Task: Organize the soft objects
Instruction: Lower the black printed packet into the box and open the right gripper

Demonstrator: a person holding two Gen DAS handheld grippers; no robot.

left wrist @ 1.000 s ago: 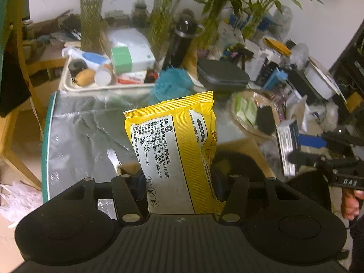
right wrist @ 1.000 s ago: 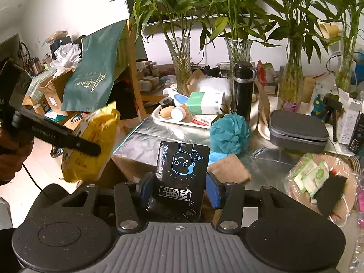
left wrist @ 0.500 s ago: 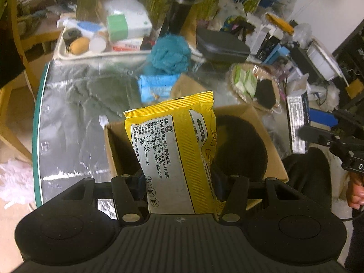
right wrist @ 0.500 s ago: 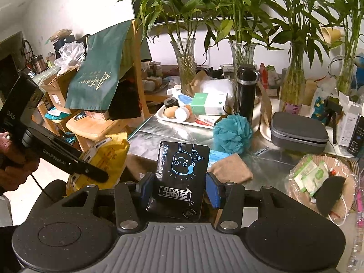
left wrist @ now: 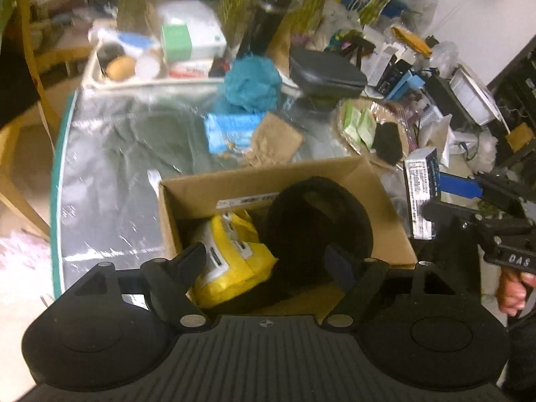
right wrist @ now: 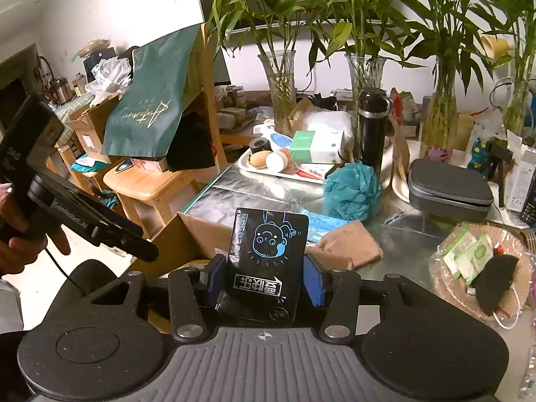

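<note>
Cluttered tabletop (left wrist: 100,174): left gripper (left wrist: 268,263) jaws now apart, yellow pack (left wrist: 234,258) released into box (left wrist: 385,201) below; right gripper (right wrist: 264,279) jaws clamp black pouch (right wrist: 266,261), next.

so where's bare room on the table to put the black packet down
The foil sheet is bare left of the cardboard box, and between the white tray and the box. It is crowded right of that: teal loofah, blue pack, brown cloth, wicker plate.
</note>
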